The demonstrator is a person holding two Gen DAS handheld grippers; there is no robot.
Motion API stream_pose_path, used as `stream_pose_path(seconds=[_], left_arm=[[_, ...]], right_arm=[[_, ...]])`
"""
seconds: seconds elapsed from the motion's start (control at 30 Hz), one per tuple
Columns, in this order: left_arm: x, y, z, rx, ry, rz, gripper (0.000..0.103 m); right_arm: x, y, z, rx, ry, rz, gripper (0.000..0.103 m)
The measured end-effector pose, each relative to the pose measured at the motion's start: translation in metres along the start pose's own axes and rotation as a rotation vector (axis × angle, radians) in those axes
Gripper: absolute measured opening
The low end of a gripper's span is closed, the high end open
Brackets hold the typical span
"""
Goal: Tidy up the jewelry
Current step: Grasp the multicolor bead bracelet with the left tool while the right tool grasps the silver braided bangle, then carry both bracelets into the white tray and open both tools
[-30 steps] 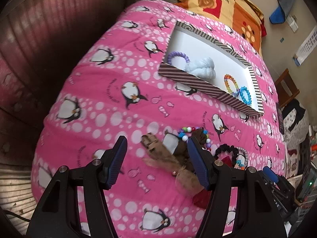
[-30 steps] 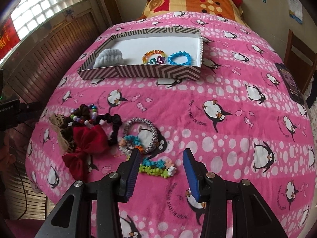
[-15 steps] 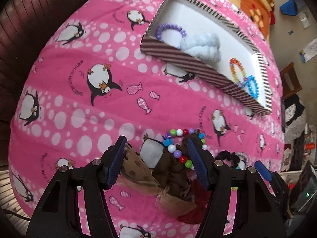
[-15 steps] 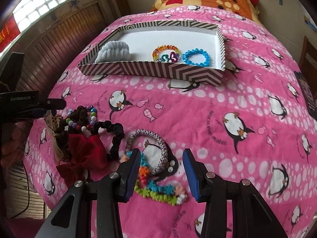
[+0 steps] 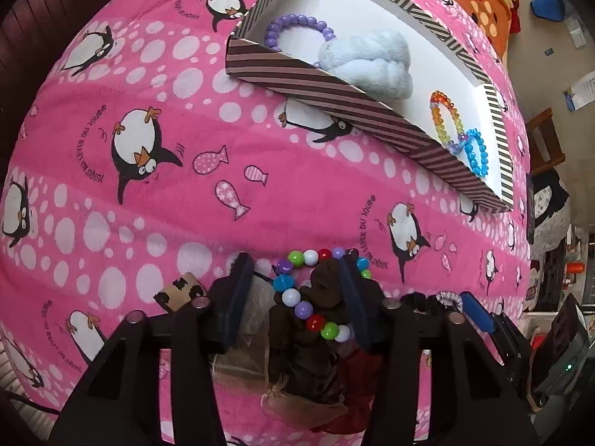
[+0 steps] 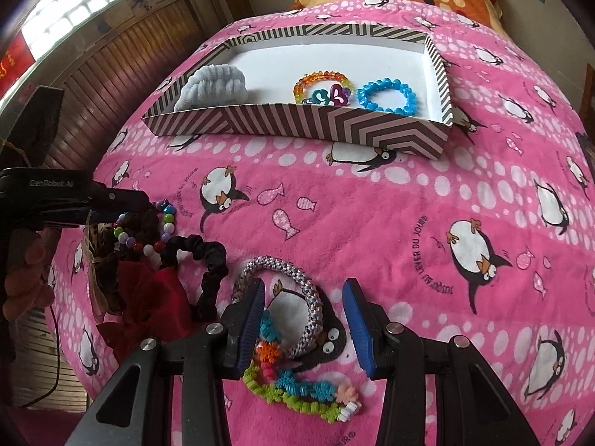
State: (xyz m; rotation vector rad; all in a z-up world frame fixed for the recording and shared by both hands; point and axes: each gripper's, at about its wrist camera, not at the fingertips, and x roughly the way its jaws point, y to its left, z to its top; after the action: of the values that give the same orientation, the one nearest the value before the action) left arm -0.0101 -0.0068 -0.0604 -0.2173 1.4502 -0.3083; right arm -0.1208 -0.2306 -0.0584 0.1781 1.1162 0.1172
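Left wrist view: the left gripper [image 5: 293, 293], its jaws just closing, is straddling the multicoloured bead bracelet [image 5: 312, 290] and a brown hair bow [image 5: 316, 338] on the pink penguin blanket [image 5: 148, 186]; whether the pads press I cannot tell.

Right wrist view: the right gripper [image 6: 305, 327], jaws apart and narrowing, is bracketing the silver braided bracelet [image 6: 297, 293], below the striped box [image 6: 297, 126].
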Motion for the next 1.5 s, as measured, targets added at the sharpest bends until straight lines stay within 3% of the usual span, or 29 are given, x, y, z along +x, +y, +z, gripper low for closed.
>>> stream_pose_path(seconds=[0.1, 0.23, 0.7, 0.87, 1.0, 1.07, 1.17, 1.2, 1.23, 1.37, 1.4, 1.43, 1.5], left_arm=[[0.000, -0.004, 0.003, 0.015, 0.016, -0.033, 0.020], [-0.006, -0.014, 0.002, 0.057, -0.012, -0.021, 0.010], [-0.082, -0.037, 0.001, 0.138, -0.154, -0.107, 0.010], [-0.103, -0.046, -0.001, 0.177, -0.208, -0.097, 0.010], [-0.113, -0.046, -0.004, 0.182, -0.232, -0.095, 0.010], [-0.115, -0.045, -0.006, 0.185, -0.237, -0.095, 0.010], [-0.116, -0.044, -0.008, 0.184, -0.236, -0.092, 0.010], [-0.117, -0.043, -0.010, 0.183, -0.235, -0.091, 0.010], [-0.116, -0.042, -0.011, 0.181, -0.233, -0.089, 0.010], [-0.115, -0.040, -0.013, 0.174, -0.229, -0.082, 0.010], [-0.115, -0.040, -0.013, 0.173, -0.230, -0.080, 0.010], [-0.115, -0.039, -0.014, 0.172, -0.230, -0.079, 0.010], [-0.117, -0.039, -0.014, 0.170, -0.233, -0.078, 0.010]], right_arm=[[0.003, -0.001, 0.001, -0.007, 0.000, 0.005, 0.023], [0.002, -0.001, 0.000, -0.017, -0.011, 0.014, 0.015], [-0.053, 0.004, 0.008, -0.030, -0.142, 0.034, 0.009], [-0.078, 0.008, 0.015, -0.043, -0.193, 0.028, 0.009], [-0.070, 0.007, 0.020, -0.058, -0.136, 0.023, 0.009], [-0.058, 0.007, 0.017, -0.063, -0.098, -0.021, 0.010], [-0.041, 0.003, 0.012, -0.072, -0.047, -0.041, 0.021], [-0.034, 0.001, 0.010, -0.071, -0.031, -0.044, 0.035], [-0.027, -0.001, 0.008, -0.072, -0.015, -0.042, 0.039], [-0.003, -0.005, 0.005, -0.088, 0.033, -0.055, 0.039], [0.000, -0.007, 0.005, -0.084, 0.031, -0.053, 0.031], [0.003, -0.008, 0.006, -0.081, 0.028, -0.050, 0.016], [0.005, -0.009, 0.008, -0.083, 0.018, -0.049, 0.009]])
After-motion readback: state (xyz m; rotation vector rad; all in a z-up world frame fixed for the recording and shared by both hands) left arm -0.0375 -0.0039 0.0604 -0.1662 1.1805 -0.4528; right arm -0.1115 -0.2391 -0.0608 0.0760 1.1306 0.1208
